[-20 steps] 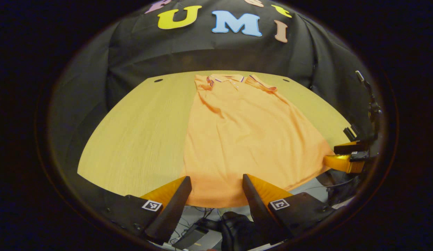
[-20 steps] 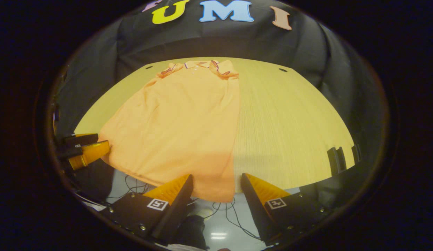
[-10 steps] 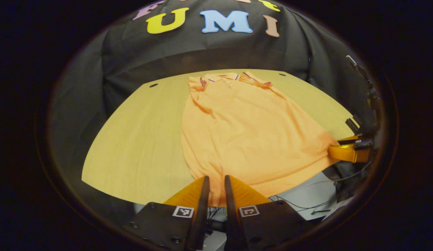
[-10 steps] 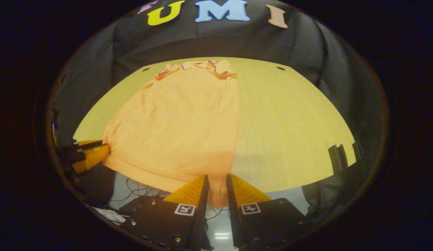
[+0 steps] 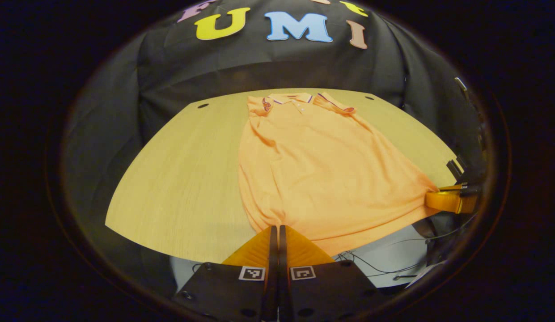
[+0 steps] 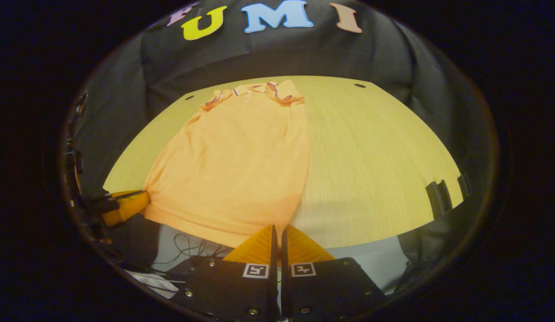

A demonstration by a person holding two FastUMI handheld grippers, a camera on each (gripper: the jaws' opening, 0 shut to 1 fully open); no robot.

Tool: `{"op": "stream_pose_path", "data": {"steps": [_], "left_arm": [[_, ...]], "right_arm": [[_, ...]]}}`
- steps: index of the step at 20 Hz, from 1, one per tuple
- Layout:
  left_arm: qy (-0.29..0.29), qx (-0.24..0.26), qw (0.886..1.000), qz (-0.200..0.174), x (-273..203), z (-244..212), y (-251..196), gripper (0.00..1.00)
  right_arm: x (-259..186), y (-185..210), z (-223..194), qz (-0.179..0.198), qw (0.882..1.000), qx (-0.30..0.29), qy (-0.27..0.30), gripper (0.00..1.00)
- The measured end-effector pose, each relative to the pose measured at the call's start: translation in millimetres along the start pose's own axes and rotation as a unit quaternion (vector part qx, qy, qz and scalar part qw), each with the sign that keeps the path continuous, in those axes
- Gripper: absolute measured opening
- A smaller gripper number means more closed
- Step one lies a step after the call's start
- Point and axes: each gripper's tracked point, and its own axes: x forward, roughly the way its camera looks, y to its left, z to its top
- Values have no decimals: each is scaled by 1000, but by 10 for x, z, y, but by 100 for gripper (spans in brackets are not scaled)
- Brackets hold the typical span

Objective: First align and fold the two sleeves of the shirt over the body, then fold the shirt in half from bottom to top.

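Table: I saw a pale wooden table [image 5: 179, 179] spread out ahead of both jaws, its near edge just before them.
Holes: two small dark holes [image 5: 203, 105] sat at its far corners.
On it: an orange shirt [image 5: 313, 170] lay flat, collar [image 5: 291, 97] at the far end, hem hanging over the near edge by the jaws.

Left gripper view: low at table's [image 5: 179, 179] near edge, facing booth wall, close to polo shirt [image 5: 313, 165] hem.
Right gripper view: same low stance, farther right.
Shared: polo shirt, table, wall.
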Motion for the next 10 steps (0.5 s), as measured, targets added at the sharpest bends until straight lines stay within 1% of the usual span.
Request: {"op": "stream_pose_path", "data": {"steps": [4,7,10], "left_arm": [[-28,-11,1000,10,-129,323,33,6],[-62,-13,998,13,-197,699,46,7],[-89,-13,996,12,-158,1087,78,6]], "right_arm": [[-169,14,380,12,999,-13,-38,4],[-258,35,716,16,997,-32,-66,4],[-292,38,1075,11,995,-47,-93,4]]}}
